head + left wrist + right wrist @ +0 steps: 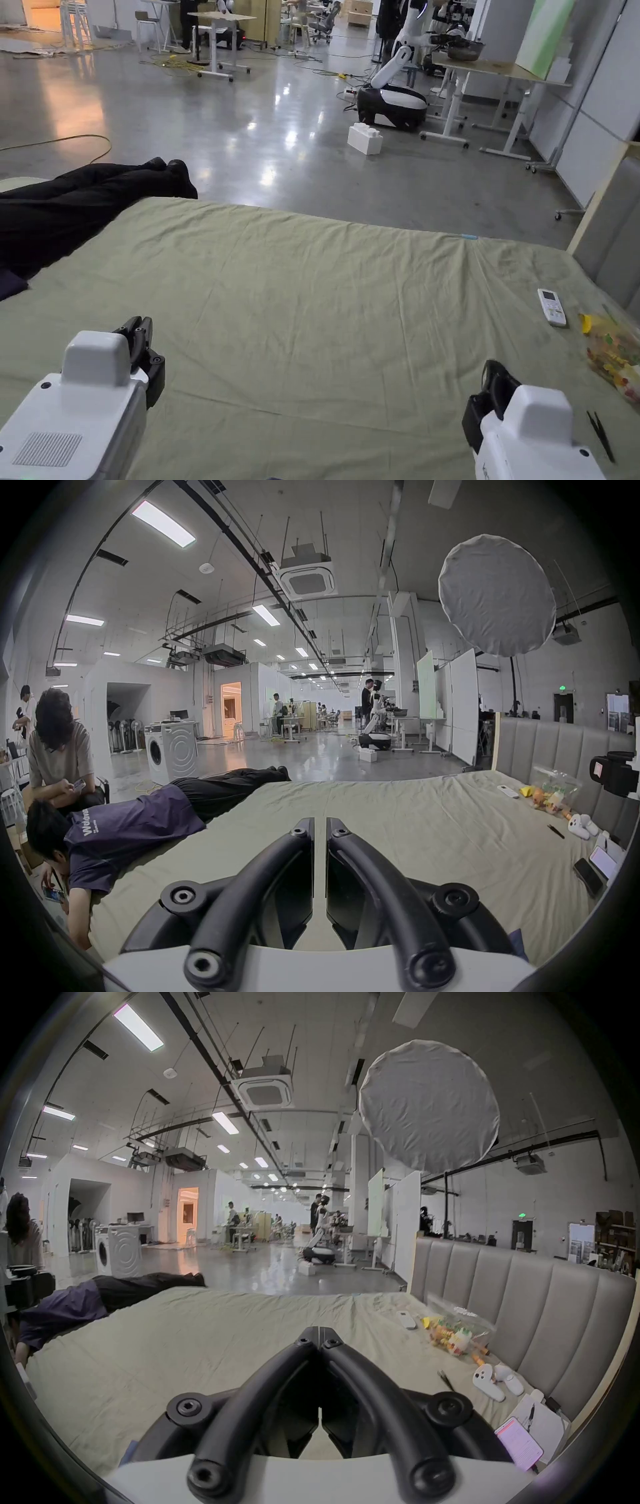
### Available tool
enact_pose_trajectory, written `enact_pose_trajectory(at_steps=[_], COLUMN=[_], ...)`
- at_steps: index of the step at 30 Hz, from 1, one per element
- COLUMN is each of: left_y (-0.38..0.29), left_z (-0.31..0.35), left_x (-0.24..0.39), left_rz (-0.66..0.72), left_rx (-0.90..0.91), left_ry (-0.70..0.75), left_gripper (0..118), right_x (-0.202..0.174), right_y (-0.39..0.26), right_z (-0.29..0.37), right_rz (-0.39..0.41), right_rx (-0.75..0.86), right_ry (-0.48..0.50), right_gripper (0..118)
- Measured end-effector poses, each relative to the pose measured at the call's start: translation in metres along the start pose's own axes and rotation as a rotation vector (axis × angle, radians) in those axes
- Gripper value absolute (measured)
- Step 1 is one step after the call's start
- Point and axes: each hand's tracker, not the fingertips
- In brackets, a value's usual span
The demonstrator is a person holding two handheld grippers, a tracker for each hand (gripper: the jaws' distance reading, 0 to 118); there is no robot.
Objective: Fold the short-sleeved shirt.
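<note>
Left gripper slightly parted, right gripper clenched empty, above wrinkled olive-green bedsheet (no shirt here); blind grabs risk bunching sheet.

All views share bed.

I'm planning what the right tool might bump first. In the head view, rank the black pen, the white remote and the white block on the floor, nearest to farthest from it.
1. Black pen, on the sheet just right of the right tool.
2. White remote, farther up the bed, right side.
3. White block, on the floor beyond the bed.
</note>
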Motion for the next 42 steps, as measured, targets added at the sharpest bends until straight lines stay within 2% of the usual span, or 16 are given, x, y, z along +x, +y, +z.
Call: enact_pose_trajectory(at_steps=[3, 7, 10, 13, 17, 20, 23, 25, 27, 28, 30, 33, 38, 42], left_y=[-0.007, -0.018, -0.027, -0.035, -0.044, -0.052, -0.065, -0.077, -0.09, -0.1, -0.116, -0.138, -0.174, -0.207], left_z=[0.004, 0.009, 0.014, 0.019, 0.025, 0.024, 0.015, 0.002, -0.01, -0.013, -0.015, -0.029, -0.055, -0.07], left_x=[-0.006, -0.012, -0.015, -0.018, -0.022, -0.026, -0.031, -0.033, -0.03, -0.026, -0.018, -0.014, -0.011, -0.003], left_rz=[-0.004, -0.008, -0.007, 0.005, 0.023, 0.054, 0.155, 0.226, 0.244, 0.238, 0.24, 0.364, 0.583, 0.754], left_rx=[-0.021, -0.055, -0.078, -0.104, -0.137, -0.188, -0.347, -0.489, -0.624, -0.643, -0.638, -0.737, -0.876, -1.017], left_ry=[0.0, 0.009, 0.012, 0.012, 0.011, -0.024, -0.167, -0.285, -0.396, -0.449, -0.524, -0.573, -0.735, -0.752], left_gripper=[6, 6, 6, 6, 6, 6, 7, 23, 53, 64, 77, 97, 98, 97], right_x=[-0.018, -0.058, -0.086, -0.104, -0.108, -0.106, -0.101, -0.097, -0.096, -0.096, -0.097, -0.098, -0.098, -0.1], right_y=[-0.026, -0.077, -0.113, -0.144, -0.177, -0.194, -0.193, -0.192, -0.193, -0.192, -0.192, -0.192, -0.192, -0.192], right_z=[0.011, 0.024, 0.025, 0.018, 0.002, -0.001, -0.003, -0.004, -0.005, -0.006, -0.004, -0.004, -0.004, -0.002], right_rz=[-0.002, 0.062, 0.084, 0.114, 0.1, 0.112, 0.097, 0.076, 0.062, 0.062, 0.066, 0.069, 0.075, 0.093], right_rx=[-0.121, -0.267, -0.35, -0.408, -0.527, -0.524, -0.52, -0.529, -0.536, -0.539, -0.539, -0.54, -0.543, -0.538], right_ry=[0.096, 0.239, 0.296, 0.29, 0.238, 0.22, 0.224, 0.228, 0.223, 0.223, 0.222, 0.22, 0.219, 0.219], right_gripper=[0, 0, 0, 0, 0, 0, 0, 0, 0, 0, 0, 0, 0, 0])
